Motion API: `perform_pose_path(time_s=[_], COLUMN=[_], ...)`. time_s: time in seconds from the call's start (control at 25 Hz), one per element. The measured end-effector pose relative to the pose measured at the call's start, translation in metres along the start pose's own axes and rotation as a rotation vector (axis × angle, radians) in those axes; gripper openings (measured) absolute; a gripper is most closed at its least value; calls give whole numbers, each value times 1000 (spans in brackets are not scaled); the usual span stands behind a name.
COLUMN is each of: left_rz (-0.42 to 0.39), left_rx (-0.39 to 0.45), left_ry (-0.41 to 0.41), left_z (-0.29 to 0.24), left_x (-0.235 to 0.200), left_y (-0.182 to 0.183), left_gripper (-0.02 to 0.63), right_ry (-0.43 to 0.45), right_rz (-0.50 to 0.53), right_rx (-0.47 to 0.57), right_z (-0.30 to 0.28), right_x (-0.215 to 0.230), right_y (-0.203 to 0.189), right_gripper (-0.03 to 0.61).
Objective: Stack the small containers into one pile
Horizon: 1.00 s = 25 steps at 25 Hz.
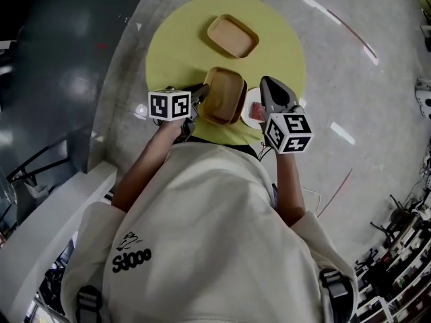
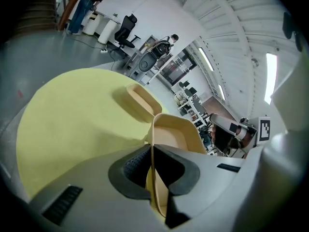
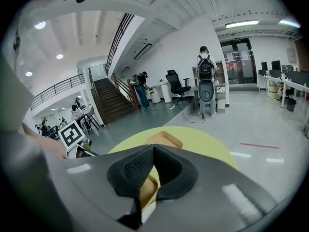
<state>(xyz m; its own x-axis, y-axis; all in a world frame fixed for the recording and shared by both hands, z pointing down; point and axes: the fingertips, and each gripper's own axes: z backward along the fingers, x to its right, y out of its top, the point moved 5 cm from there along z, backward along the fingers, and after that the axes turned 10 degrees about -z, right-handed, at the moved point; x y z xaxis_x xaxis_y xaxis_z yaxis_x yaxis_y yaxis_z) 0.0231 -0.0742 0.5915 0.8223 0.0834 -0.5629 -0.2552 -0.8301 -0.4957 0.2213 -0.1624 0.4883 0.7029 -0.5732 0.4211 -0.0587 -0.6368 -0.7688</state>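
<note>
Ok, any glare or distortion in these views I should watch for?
Head view: sharp, with light streaks on the floor. Left gripper view: heavy fisheye bending, the held container crisp. Right gripper view: fisheye, dark corners, the right gripper filling the lower half.

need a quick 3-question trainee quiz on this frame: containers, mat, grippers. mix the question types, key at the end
1. Multiple choice: how many tan rectangular containers are at the round yellow mat? A one, B two, C four.
2. True or false: the left gripper is clamped on the wall of the nearer tan container.
3. Fill in: the right gripper has its jaws ____, with nothing between them.

Key: 1 B, the nearer one plus the farther tan container. 2 true. 3 shut.
</note>
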Motion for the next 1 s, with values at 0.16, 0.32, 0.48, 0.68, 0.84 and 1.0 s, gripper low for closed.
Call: perform_pose_path(time_s=[0.16, 0.32, 0.48, 0.68, 0.84, 1.0], left_rz=[12, -25, -35, -37, -43, -90], left_rx=[5, -27, -33, -57, -76, -79], left_ry=[19, 63, 81, 104, 109, 101], left_z=[-8, -13, -16, -17, -20, -25], left_x=[3, 8, 12, 10, 15, 16], left_y=[-4, -10, -15, -23, -27, -29], left_gripper=[21, 21, 21, 23, 29, 31], right_ry=[-6, -14, -18, -19, -17, -16], right_rz=[-3, -12, -18, -19, -16, -12], right_rx=[3, 5, 4, 0, -5, -8], right_z=[2, 4, 6, 4, 3, 3], right_x=[-1, 1, 3, 3, 3, 6], right_y=[-3, -5, -6, -6, -6, -6], right_gripper=[9, 9, 9, 10, 10, 10])
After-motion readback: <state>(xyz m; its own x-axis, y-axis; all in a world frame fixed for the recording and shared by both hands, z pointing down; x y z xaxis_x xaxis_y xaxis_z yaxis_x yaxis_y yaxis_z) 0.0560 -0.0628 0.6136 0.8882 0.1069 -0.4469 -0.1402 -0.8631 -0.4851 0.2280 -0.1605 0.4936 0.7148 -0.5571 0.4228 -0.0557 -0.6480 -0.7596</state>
